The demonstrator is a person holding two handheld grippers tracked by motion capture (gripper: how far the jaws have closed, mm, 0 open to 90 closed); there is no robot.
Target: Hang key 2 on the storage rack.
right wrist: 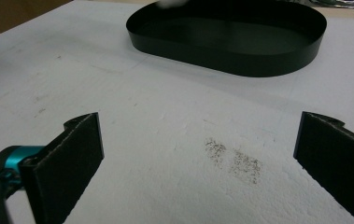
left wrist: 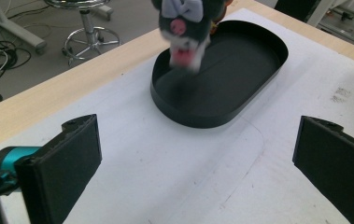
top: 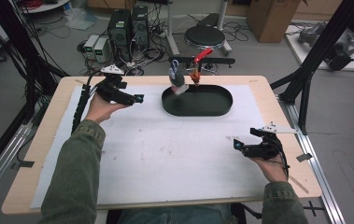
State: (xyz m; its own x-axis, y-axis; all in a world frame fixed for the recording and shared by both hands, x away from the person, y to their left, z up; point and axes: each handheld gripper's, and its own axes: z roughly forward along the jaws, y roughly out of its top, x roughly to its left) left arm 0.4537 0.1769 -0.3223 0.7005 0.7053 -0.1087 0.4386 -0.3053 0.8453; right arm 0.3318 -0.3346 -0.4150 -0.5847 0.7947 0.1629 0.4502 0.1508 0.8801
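Tongs in the person's left hand, the left tongs (top: 135, 99), hover over the far left part of the counter (top: 44, 140), and in the left gripper view their 2 black jaws stand wide apart with nothing between them. Right tongs (top: 238, 145) sit low over the near right part of the white sheet (top: 165, 158) that covers most of the counter; in the right gripper view their jaws are likewise spread wide and hold nothing, with a patch of dark speckles (right wrist: 233, 158) on the sheet between them. Near the far edge, around the middle, lies a black oval tray (top: 212, 111) with a low wall. A small grey plush toy (top: 178, 81) with a pale bow, a pink snout and a white lower part is at the tray's far left rim; it looks blurred, and I cannot tell whether it touches the tray or is just above it. Just to its right, at the far edge of the counter, stands a red and orange object (top: 198, 65), too small to identify. Beyond the counter, on the floor, are a black stool (top: 205, 35), 2 dark computer towers (top: 129, 25) with tangled cables, and a cardboard box (top: 270, 18).
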